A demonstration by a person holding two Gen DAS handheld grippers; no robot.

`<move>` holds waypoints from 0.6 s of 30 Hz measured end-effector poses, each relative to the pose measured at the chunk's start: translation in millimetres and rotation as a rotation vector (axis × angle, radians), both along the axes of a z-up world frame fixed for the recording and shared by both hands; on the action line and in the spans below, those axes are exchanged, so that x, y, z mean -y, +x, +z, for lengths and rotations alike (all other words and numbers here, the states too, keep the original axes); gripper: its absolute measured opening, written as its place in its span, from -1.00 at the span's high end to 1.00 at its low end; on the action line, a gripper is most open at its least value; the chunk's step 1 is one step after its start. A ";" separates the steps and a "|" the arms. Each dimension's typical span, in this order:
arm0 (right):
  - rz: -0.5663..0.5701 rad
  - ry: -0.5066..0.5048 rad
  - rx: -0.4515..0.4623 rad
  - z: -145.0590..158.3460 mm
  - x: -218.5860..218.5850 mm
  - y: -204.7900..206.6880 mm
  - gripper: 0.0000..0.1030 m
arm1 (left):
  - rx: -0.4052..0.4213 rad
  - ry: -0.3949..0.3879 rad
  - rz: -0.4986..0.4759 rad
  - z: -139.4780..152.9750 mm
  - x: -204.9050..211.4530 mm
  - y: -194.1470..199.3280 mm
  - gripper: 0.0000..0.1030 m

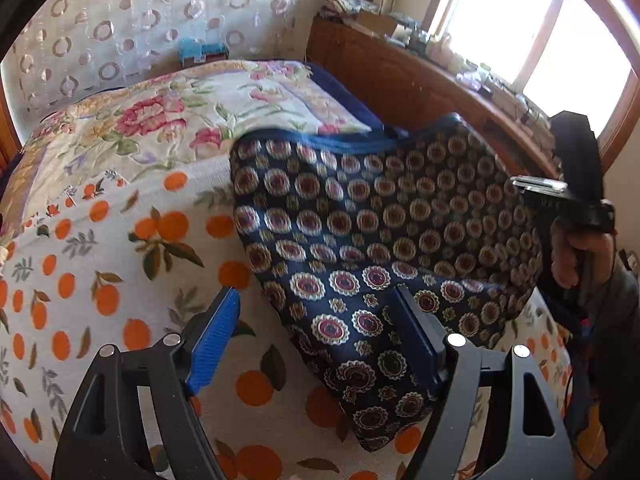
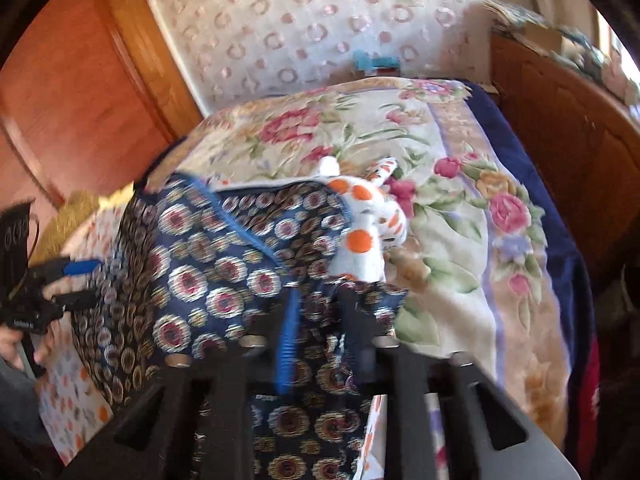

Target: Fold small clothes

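On the bed, the navy medallion-print garment (image 1: 384, 232) lay spread over the orange-print sheet (image 1: 100, 264), its blue-trimmed edge toward the floral blanket (image 1: 168, 120). I had my right gripper (image 2: 320, 312) clamped on a fold of that navy cloth, jaws drawn together with the fabric bunched between them, and part of the garment looked lifted off the bed. Motion blur in the right wrist view kept me from telling just how high. A lump of white cloth with orange dots (image 2: 368, 220) poked up beside the trim there; I could not tell whether it was the sheet dragged up or a separate piece.

My left gripper (image 1: 316, 332) hovered with its jaws wide apart, 1 blue pad (image 1: 212, 340) over the sheet and the other finger above the garment's near corner, gripping nothing. I judged the step in hand to be the first fold, barely begun: 1 edge was held and the near side was not yet taken.

The next move, as I read it, called for closing the left jaws on the near corner, then carrying both held edges together across the garment. The thin, slippery-looking cloth could drag the sheet along.

Beyond the bed stood a wooden headboard (image 1: 400, 76), a circle-patterned curtain (image 1: 120, 20) and a bright window (image 1: 520, 28).
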State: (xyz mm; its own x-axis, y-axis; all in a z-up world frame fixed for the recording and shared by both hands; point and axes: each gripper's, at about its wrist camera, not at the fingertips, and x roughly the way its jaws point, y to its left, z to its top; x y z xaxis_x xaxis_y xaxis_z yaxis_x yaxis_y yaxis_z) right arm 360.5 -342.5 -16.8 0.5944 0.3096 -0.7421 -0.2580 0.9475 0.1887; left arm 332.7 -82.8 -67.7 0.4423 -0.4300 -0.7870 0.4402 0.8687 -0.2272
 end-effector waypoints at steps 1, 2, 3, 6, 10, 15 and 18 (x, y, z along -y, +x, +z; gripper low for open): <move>0.006 -0.030 0.022 5.0 -5.6 -2.7 0.95 | -0.003 0.006 -0.002 -2.1 1.4 0.2 -0.50; 0.002 -0.052 0.053 12.3 -6.5 -4.9 0.95 | -0.009 0.010 -0.004 -4.6 2.2 0.5 -0.50; -0.005 -0.057 0.092 19.6 -7.1 -7.2 0.96 | -0.013 0.013 -0.005 -6.4 2.7 0.7 -0.50; -0.063 -0.059 0.203 41.7 -6.5 -8.3 0.97 | -0.022 0.019 -0.002 -11.2 3.0 1.3 -0.50; -0.145 -0.166 0.277 51.4 -17.8 4.0 0.97 | -0.009 0.031 -0.001 -12.9 3.4 -1.9 -0.50; -0.185 -0.161 0.268 46.5 -16.6 17.1 0.97 | -0.009 0.020 0.006 -11.1 3.9 -5.1 -0.50; -0.145 -0.112 0.222 36.3 -18.3 13.5 0.96 | -0.022 -0.029 -0.005 -8.7 4.0 -6.4 -0.32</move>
State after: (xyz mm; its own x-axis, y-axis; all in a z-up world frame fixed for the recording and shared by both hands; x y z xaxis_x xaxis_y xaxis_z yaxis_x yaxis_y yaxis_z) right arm 373.9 -324.2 19.5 0.7781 0.1331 -0.6138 -0.1416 0.9893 0.0351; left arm 326.3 -86.8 -76.4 0.4225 -0.4552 -0.7838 0.4391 0.8593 -0.2623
